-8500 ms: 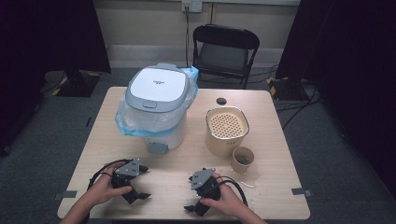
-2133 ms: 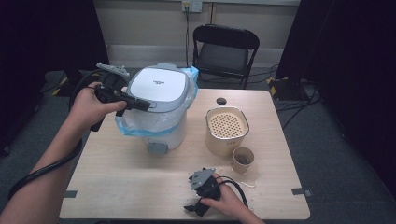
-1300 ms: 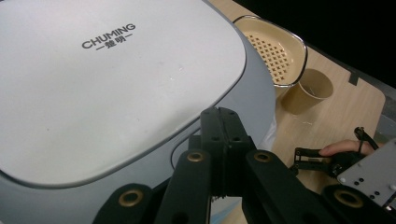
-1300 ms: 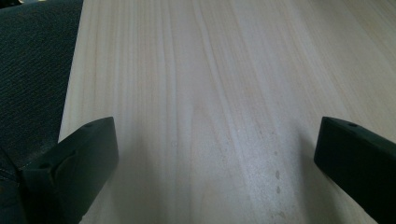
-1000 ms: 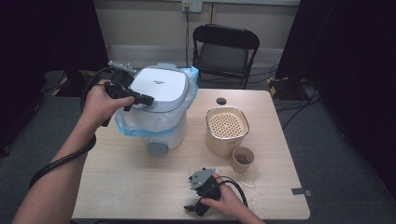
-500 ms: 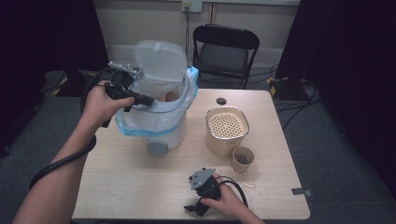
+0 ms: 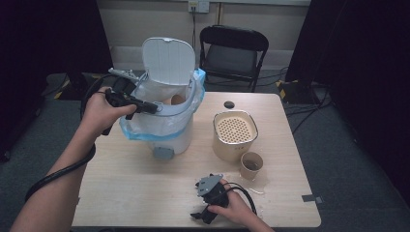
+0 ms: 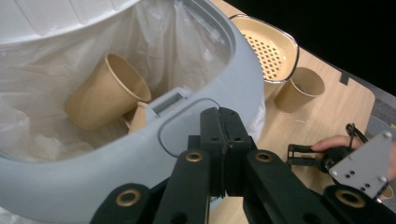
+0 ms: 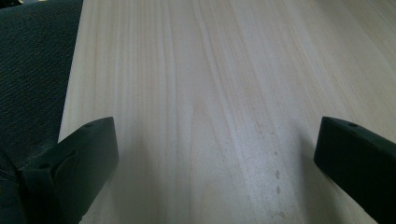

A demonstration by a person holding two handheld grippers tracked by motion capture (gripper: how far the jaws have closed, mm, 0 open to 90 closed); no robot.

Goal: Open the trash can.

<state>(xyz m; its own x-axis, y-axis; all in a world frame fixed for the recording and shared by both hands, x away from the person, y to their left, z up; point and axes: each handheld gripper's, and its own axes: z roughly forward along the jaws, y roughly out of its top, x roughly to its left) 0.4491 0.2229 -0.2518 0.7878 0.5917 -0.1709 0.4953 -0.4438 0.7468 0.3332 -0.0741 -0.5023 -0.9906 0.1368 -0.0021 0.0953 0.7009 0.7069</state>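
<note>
Lid (image 7: 168,60) now upright; bin (image 7: 167,126) holds cups (image 8: 103,97); left claw (image 7: 153,108) clenched, right claw (image 7: 203,209) released.

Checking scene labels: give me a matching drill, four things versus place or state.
Things:
1. bin lid
2. left claw
3. right claw
4. loose paper cup

States:
A. open, low over the table
B. swung up
C. standing beside the beige tub
D. shut, at the bin rim

Pairs: 1-B, 2-D, 3-A, 4-C
</note>
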